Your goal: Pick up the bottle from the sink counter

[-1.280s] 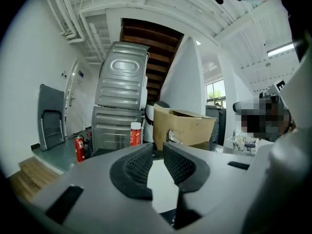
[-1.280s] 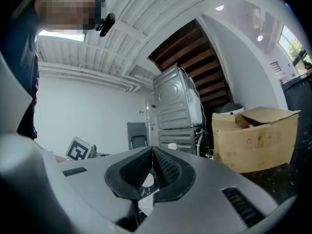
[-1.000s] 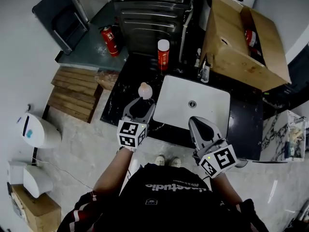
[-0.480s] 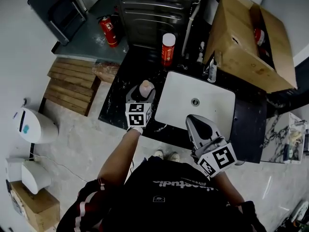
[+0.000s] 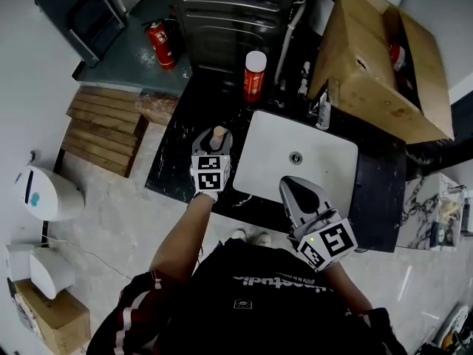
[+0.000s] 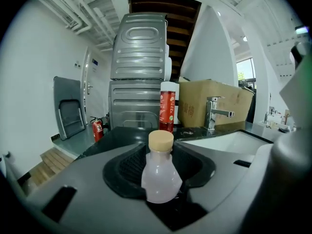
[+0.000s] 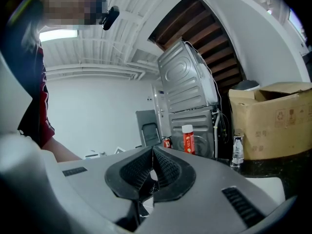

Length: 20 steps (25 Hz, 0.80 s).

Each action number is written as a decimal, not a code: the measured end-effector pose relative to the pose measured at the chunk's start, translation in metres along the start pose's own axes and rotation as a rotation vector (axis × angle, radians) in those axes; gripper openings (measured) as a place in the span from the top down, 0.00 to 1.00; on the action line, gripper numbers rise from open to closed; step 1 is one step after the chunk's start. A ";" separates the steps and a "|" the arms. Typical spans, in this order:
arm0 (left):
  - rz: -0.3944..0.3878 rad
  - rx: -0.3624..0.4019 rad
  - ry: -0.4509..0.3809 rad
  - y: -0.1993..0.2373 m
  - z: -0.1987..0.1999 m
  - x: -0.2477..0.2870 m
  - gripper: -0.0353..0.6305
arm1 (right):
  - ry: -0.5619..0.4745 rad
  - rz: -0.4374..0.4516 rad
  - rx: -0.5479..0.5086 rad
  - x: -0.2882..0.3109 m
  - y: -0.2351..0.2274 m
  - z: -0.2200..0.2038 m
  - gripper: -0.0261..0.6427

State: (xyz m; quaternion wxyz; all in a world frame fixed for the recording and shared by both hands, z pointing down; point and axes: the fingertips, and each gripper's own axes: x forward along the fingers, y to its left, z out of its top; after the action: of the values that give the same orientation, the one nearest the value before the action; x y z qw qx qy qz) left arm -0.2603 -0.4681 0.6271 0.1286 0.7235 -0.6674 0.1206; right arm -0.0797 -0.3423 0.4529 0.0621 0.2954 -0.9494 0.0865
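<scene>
Bottle (image 6: 161,179), tan-capped, on counter (image 5: 171,157) beside sink (image 5: 318,170): left gripper (image 6: 161,152) jaws have just been closing and now clasp its belly, right gripper (image 7: 152,156) pinched together, empty; a steady straight lift looks due.

I stand in a utility corner of a bare, loft-like building, more laundry nook than fitted kitchen. A black stone counter (image 5: 170,154) carries a white sink (image 5: 266,150) with a chrome faucet (image 6: 215,115). Beyond the counter's far edge two grey sheet-metal appliances (image 6: 139,82), seemingly laundry machines, stand stacked under a staircase (image 6: 165,6) with a wooden underside. Exposed white pipes (image 6: 73,9) cross the ceiling. A fire extinguisher (image 5: 157,41) and a slatted wooden platform (image 5: 103,128) sit on the floor.
</scene>
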 end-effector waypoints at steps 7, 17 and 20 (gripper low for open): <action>-0.029 0.025 -0.016 -0.003 0.005 -0.005 0.73 | -0.003 -0.008 -0.003 -0.008 -0.003 0.000 0.90; -0.127 0.068 -0.189 -0.037 0.081 -0.083 0.73 | -0.065 -0.119 0.001 -0.044 -0.046 0.020 0.90; -0.154 0.115 -0.264 -0.056 0.118 -0.114 0.73 | -0.097 -0.171 0.002 -0.062 -0.065 0.030 0.90</action>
State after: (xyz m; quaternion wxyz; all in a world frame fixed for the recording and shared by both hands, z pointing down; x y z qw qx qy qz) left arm -0.2131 -0.3985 0.4760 0.0070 0.7881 -0.6132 0.0524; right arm 0.0062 -0.3665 0.4212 0.0230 0.3793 -0.9225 0.0675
